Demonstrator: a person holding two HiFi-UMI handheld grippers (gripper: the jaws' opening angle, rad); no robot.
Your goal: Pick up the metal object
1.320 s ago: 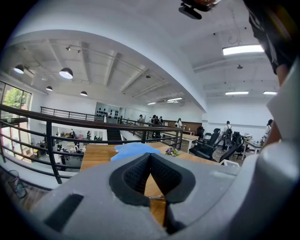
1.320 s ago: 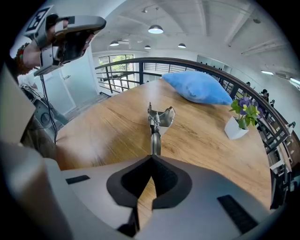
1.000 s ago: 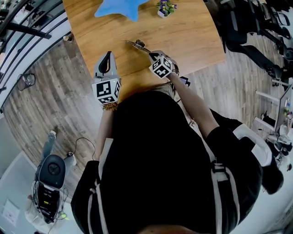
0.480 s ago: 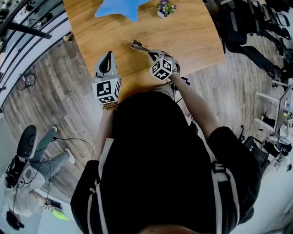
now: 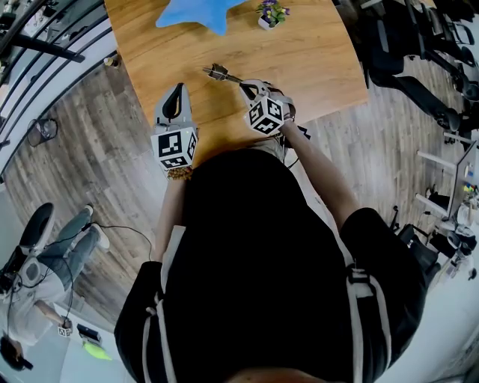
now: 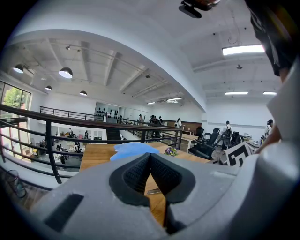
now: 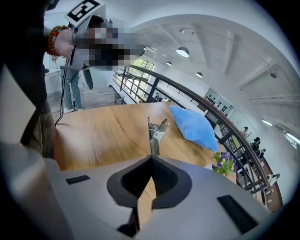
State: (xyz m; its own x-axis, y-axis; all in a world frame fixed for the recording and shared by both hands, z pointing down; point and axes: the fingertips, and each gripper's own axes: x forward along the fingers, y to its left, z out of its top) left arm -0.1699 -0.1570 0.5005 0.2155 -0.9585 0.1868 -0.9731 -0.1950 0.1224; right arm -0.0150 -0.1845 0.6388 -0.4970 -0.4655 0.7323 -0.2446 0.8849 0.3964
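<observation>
Bright, even indoor light — round ceiling lamps [image 6: 65,72] and a glowing panel [image 6: 243,49] overhead. The table [image 5: 314,52] carries only soft shadows; the metal object [image 7: 154,133] glints faintly. Fisheye bending throughout — gripper views go black at their corners and blur close up.

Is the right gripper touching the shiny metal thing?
Touching. The right gripper view shows the right gripper with its jaws shut on the near end of the metal object, which sticks out past their tips.

A blue cushion [image 5: 200,13] and a small flower pot [image 5: 269,13] sit on the wooden table [image 5: 322,60].
</observation>
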